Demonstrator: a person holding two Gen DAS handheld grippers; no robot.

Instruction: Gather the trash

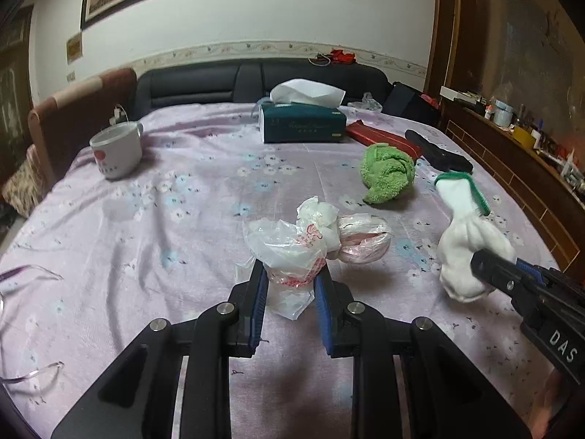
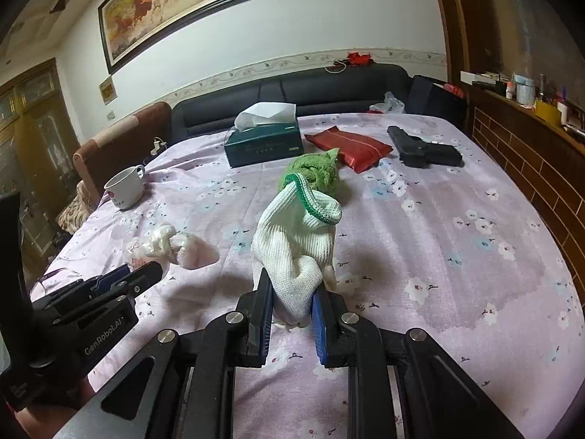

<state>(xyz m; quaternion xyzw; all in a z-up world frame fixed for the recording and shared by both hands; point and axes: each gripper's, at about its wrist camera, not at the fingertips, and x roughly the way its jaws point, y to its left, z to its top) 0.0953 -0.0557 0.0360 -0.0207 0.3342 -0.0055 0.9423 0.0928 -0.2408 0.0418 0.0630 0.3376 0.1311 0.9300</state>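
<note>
Lilac floral bedsheet point(image 1: 153, 219) fills both views. Left gripper point(image 1: 290, 285) is clamped on a crumpled plastic bag point(image 1: 289, 245), which is just off the sheet; right gripper point(image 2: 292, 292) pinches a white glove point(image 2: 296, 241) with a green cuff. Farther out lie a green cloth point(image 1: 387, 173), tissue box point(image 1: 301, 124), mug point(image 1: 117, 152), red pouch point(image 2: 347, 146) and what looks like a black pistol point(image 2: 420, 150) — then a dark headboard point(image 1: 204, 84), white wall and framed painting point(image 2: 175, 11).

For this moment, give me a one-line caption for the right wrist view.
Right gripper clamps a white knit glove with green cuff above the floral purple bedsheet.
</note>
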